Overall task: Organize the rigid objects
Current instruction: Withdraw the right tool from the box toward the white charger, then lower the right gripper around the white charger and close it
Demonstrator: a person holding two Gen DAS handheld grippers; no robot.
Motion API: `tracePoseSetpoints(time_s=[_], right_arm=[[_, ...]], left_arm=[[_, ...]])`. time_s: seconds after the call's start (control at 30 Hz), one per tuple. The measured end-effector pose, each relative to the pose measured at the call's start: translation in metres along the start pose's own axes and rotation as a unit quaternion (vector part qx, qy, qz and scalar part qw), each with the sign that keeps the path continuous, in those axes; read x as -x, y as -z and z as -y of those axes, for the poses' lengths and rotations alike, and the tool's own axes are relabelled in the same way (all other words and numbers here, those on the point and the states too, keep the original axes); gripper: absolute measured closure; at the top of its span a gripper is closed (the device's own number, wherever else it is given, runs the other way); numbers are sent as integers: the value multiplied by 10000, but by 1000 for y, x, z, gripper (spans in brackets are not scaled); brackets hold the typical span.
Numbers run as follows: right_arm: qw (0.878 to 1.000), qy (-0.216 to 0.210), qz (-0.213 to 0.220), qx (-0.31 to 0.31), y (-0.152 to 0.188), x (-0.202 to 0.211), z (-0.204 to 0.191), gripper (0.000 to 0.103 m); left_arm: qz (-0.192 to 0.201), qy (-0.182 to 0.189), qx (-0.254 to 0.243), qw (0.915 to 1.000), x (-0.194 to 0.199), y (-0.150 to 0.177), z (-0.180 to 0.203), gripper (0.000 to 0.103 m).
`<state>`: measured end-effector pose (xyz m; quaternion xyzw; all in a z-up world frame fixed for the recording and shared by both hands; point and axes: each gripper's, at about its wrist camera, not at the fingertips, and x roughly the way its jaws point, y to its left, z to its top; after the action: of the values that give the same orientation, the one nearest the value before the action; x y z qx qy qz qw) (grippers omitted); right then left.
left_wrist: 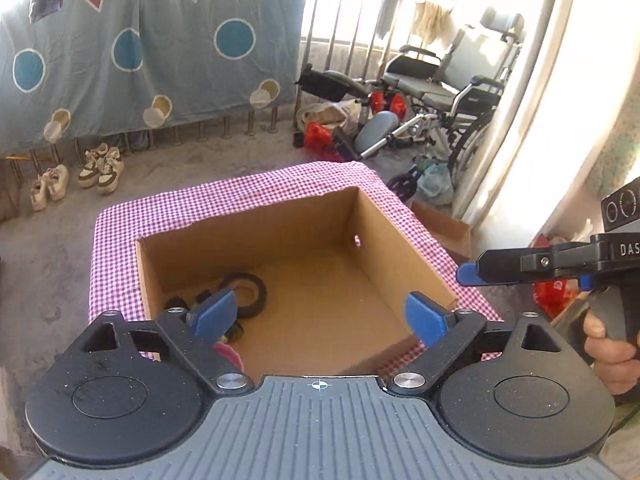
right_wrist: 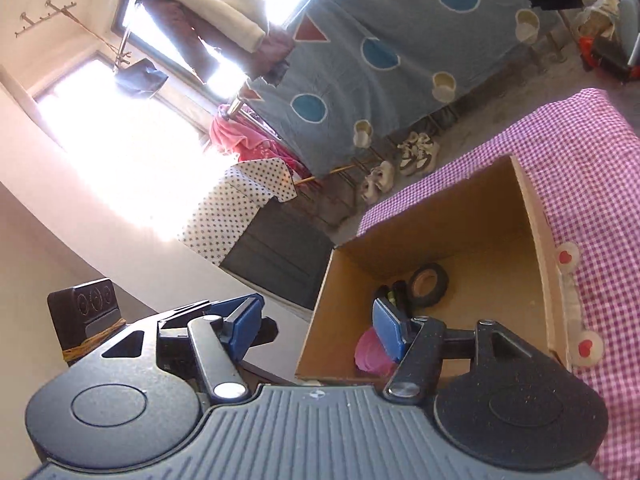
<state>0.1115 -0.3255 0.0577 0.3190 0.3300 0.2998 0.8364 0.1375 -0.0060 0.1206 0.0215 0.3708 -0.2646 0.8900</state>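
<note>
A home balcony. Laundry and a patterned sheet [left_wrist: 152,48] hang over railings; sneakers [left_wrist: 100,166] sit below. A wheelchair [left_wrist: 452,84] stands nearby

The left gripper [left_wrist: 322,314] is hovering with its jaws spread wide and empty. The right gripper [right_wrist: 318,330] is standing parted, nothing between its pads, a hand [left_wrist: 610,354] gripping its handle.

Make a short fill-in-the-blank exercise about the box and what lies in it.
1. The cardboard box stands on a pink-and-white ____ cloth.
2. The black tape roll lies ____ the box.
3. Between the fingers of the left hand-held gripper there is ____.

Missing words: checked; inside; nothing
</note>
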Motion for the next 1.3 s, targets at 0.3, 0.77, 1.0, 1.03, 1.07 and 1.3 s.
tracePoseSetpoints(time_s=[0.3,0.77,1.0,1.03,1.07,1.3], right_arm=[[9964,668,-164,-504,75,8,39,36],[9912,1095,-418,-610,84,-23,67,37],[9877,1321,-658,-511,77,-52,73,44],[9870,1355,-698,-519,77,-57,75,45],[9863,1379,-735,-528,76,-60,77,47],[9824,1510,-972,-510,72,-82,80,49]], left_arm=[[-24,122,-10,9999,-11,80,40,9],[-95,-462,-606,9971,-72,136,98,27],[-78,-913,-699,9933,-91,141,100,44],[-70,-935,-700,9931,-92,141,100,46],[-55,-952,-695,9930,-94,141,100,46],[-108,-1047,-498,9932,-103,142,93,58]])
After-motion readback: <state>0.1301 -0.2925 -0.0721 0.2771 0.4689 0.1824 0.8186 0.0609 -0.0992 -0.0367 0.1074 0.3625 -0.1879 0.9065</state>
